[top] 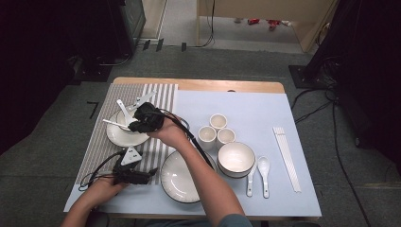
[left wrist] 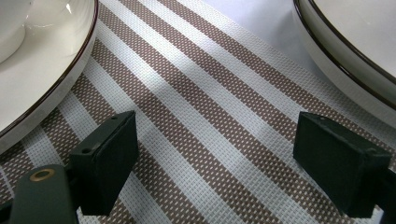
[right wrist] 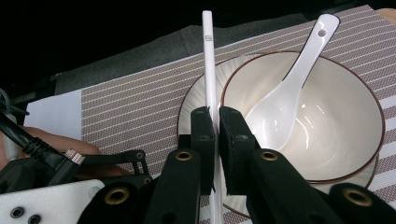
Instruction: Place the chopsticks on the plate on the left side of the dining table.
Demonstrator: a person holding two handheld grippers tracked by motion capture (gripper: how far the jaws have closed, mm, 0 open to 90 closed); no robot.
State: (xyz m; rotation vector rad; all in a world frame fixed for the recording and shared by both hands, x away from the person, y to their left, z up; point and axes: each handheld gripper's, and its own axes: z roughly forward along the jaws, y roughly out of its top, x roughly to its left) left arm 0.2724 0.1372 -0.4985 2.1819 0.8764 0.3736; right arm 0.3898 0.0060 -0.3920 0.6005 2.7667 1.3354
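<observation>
White chopsticks (right wrist: 209, 70) with small unreadable grey mark, clamped in right tongs (right wrist: 214, 122), above bowl (right wrist: 327, 154).

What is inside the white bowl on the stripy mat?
A white spoon lies inside the bowl, its handle leaning over the rim. The bowl sits on a plate. The right gripper covers the bowl's near edge, so that part stays hidden.
</observation>
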